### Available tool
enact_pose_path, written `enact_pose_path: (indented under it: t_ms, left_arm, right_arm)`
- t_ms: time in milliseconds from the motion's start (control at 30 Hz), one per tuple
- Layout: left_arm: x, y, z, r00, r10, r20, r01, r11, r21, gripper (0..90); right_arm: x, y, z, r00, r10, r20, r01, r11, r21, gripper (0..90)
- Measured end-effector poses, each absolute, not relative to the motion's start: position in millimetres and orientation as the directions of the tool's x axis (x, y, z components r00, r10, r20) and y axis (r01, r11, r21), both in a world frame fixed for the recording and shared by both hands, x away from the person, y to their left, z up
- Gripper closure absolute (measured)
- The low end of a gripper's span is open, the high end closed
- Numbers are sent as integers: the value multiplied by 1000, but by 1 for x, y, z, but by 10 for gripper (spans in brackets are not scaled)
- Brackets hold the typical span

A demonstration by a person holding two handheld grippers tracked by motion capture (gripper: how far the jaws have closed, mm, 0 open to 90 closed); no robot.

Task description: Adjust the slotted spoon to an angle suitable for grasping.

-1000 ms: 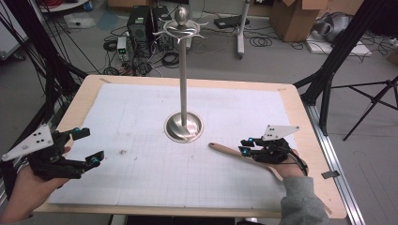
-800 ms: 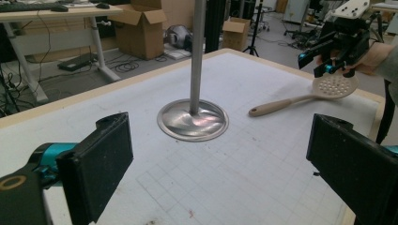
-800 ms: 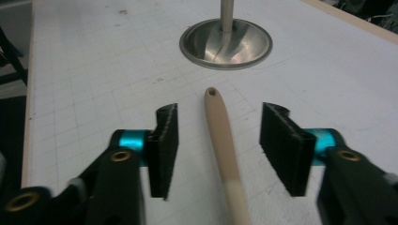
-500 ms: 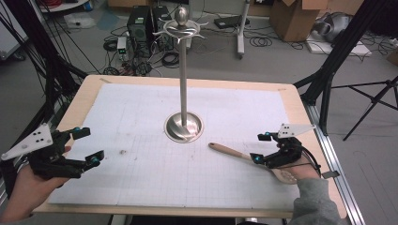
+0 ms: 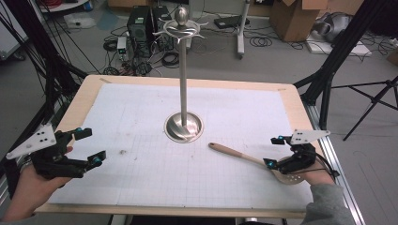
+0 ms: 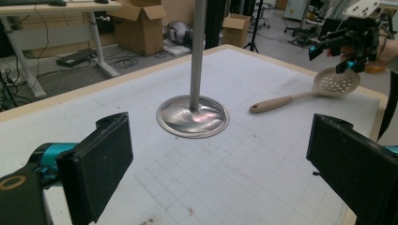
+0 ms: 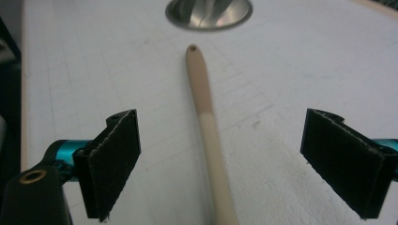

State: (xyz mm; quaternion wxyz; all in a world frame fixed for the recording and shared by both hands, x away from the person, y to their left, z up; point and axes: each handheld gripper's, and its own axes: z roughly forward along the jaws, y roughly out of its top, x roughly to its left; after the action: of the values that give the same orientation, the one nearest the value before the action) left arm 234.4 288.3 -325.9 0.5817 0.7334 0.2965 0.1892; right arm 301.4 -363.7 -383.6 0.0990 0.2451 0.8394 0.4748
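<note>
— Right hand-held gripper (image 5: 274, 151) first, from the high view: where is it sitting?

— It is hovering at the near right corner of the desk (image 5: 84, 101), jaws spread wide, over the bowl end of the slotted spoon (image 5: 253, 161). The spoon is lying flat on the white mat, handle pointing toward the metal stand (image 5: 183, 126) in the middle. The left hand-held gripper (image 5: 91, 146) is waiting well apart at the near left, jaws gaping and gripping nothing.

— And the left gripper view?

— Its two black jaws are standing far apart with bare mat between them. Beyond, the stand's base (image 6: 193, 116) is resting on the mat, and the spoon (image 6: 300, 96) is lying to its right, with the right hand-held gripper (image 6: 334, 55) poised above its perforated bowl.

— The right gripper view?

— Jaws are opening wide on either side of the spoon's handle (image 7: 206, 122), which is running up between them without touching either pad, its tip near the stand's base (image 7: 209, 13).
</note>
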Motion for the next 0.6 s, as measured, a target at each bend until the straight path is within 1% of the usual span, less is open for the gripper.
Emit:
enact_pose_path:
  t_ms: [200, 400, 600]
  left_arm:
    - [234, 283, -326, 758, 649, -65, 216, -155, 964, 77]
    - [236, 286, -325, 756, 651, -68, 213, -146, 966, 77]
    - [235, 285, -326, 757, 650, -69, 214, -146, 966, 77]
  right_arm:
    - [299, -364, -382, -875, 479, 66, 305, 440, 844, 120]
    - [300, -357, -378, -882, 469, 37, 282, 463, 840, 118]
    - [301, -354, -379, -883, 467, 41, 290, 476, 830, 118]
